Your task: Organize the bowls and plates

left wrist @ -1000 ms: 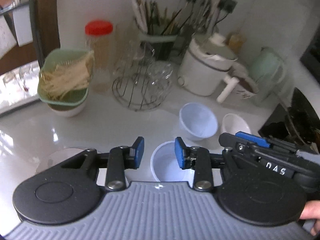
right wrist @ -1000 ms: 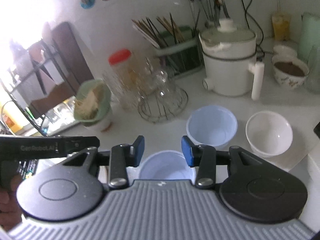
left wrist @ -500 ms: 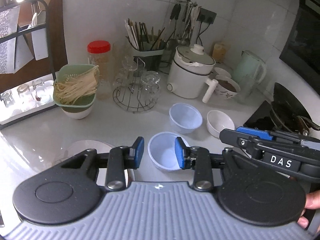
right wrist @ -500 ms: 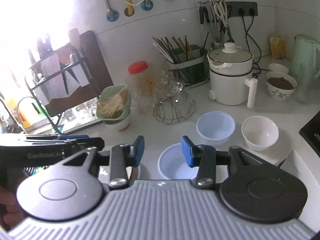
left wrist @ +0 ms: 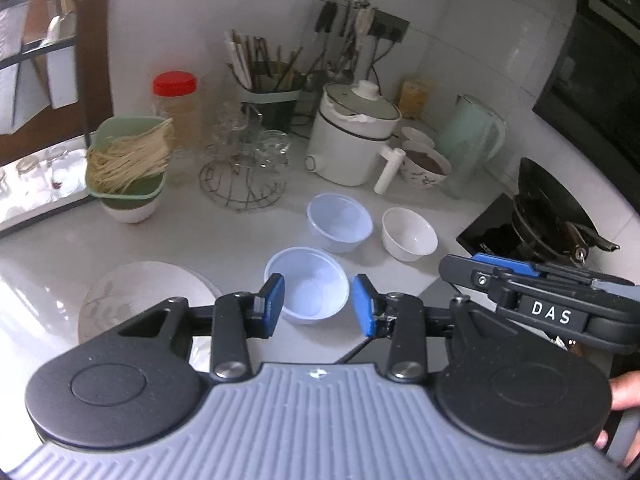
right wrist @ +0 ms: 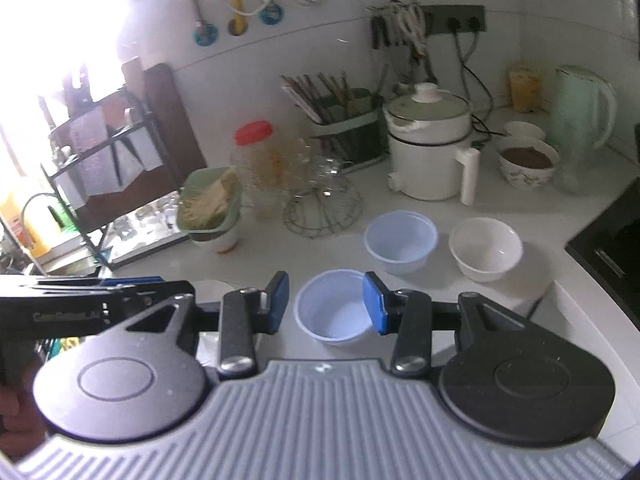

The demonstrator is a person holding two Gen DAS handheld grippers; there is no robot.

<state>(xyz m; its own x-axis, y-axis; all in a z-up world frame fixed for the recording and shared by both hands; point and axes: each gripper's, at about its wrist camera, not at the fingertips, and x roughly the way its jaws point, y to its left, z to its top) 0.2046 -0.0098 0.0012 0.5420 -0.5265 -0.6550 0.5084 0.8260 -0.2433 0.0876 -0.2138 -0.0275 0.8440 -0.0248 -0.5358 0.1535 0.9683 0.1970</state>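
Two pale blue plastic bowls stand on the white counter: a near one point(left wrist: 306, 285) point(right wrist: 334, 306) and a far one point(left wrist: 339, 222) point(right wrist: 401, 241). A white ceramic bowl point(left wrist: 409, 233) point(right wrist: 485, 249) stands right of the far one. A white plate with a leaf pattern point(left wrist: 144, 300) lies at the left; only its edge point(right wrist: 210, 286) shows in the right wrist view. My left gripper point(left wrist: 318, 306) is open and empty above the near blue bowl. My right gripper point(right wrist: 326, 306) is open and empty above the same bowl; its side shows in the left wrist view point(left wrist: 520, 286).
At the back stand a green strainer of noodles point(left wrist: 128, 160), a red-lidded jar point(left wrist: 175, 100), a wire rack of glasses point(left wrist: 244, 168), a white cooker point(left wrist: 354, 140), a bowl of brown food point(left wrist: 425, 164) and a green kettle point(left wrist: 470, 136). A black stove with a wok point(left wrist: 548, 208) is at right.
Both grippers have pulled back and risen from the counter, so the bowls look smaller and the plate has come into view. Both stayed open and empty.
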